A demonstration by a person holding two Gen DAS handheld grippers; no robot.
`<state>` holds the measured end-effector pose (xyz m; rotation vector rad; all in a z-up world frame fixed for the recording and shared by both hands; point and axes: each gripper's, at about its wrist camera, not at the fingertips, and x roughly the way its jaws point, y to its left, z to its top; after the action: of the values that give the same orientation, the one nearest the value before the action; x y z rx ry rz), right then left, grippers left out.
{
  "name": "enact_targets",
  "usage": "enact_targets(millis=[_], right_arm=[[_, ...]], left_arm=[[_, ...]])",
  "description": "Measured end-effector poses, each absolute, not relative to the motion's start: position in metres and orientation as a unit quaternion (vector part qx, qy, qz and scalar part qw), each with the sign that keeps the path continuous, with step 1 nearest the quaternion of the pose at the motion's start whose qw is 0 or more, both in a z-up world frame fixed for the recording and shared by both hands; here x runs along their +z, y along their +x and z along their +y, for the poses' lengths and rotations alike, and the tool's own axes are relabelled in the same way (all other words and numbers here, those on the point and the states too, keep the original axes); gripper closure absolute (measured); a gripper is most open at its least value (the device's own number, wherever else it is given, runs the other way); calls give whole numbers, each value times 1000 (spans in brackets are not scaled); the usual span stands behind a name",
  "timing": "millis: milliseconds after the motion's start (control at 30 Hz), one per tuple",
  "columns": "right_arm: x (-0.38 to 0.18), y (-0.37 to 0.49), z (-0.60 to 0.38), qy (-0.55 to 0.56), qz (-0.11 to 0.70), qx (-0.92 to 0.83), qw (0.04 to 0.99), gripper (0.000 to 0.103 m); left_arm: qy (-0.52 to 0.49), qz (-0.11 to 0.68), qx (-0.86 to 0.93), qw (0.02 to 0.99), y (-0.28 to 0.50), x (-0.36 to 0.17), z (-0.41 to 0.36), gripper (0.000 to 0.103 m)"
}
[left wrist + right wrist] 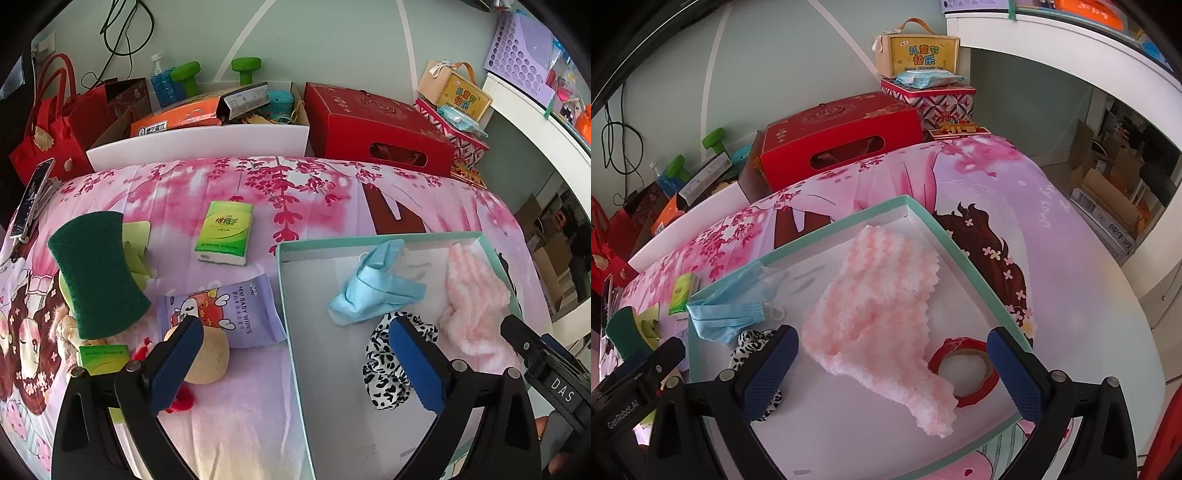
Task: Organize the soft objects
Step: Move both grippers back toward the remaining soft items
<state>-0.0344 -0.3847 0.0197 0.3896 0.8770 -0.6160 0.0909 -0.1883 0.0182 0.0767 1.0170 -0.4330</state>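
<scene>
A shallow teal-rimmed box (332,242) lies on the bed. It holds a blue face mask (373,291), a fluffy pink cloth (472,299) and a black-and-white spotted scrunchie (388,369). My left gripper (295,354) hangs open over the box's left rim with nothing between its fingers. In the right wrist view my right gripper (895,365) stands open just above the pink cloth (871,314), its pads apart from it. A red tape roll (964,369) sits beside the cloth in the box (798,246), with the mask (731,314) and scrunchie (753,347) to the left.
Left of the box on the bedsheet lie a purple baby wipes pack (221,306), a green tissue pack (225,232), a dark green sponge (98,277) and a beige plush piece (210,354). A white bin (199,142) and a red carton (376,125) stand behind the bed.
</scene>
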Motion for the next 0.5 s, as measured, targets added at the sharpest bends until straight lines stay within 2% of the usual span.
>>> enact_targets(millis=[233, 500], right_arm=[[25, -30, -375, 178, 414, -286, 846, 0], [35, 2, -320, 182, 407, -196, 873, 0]], left_arm=[[26, 486, -198, 851, 93, 31, -165, 3], [-9, 483, -77, 872, 114, 39, -65, 3]])
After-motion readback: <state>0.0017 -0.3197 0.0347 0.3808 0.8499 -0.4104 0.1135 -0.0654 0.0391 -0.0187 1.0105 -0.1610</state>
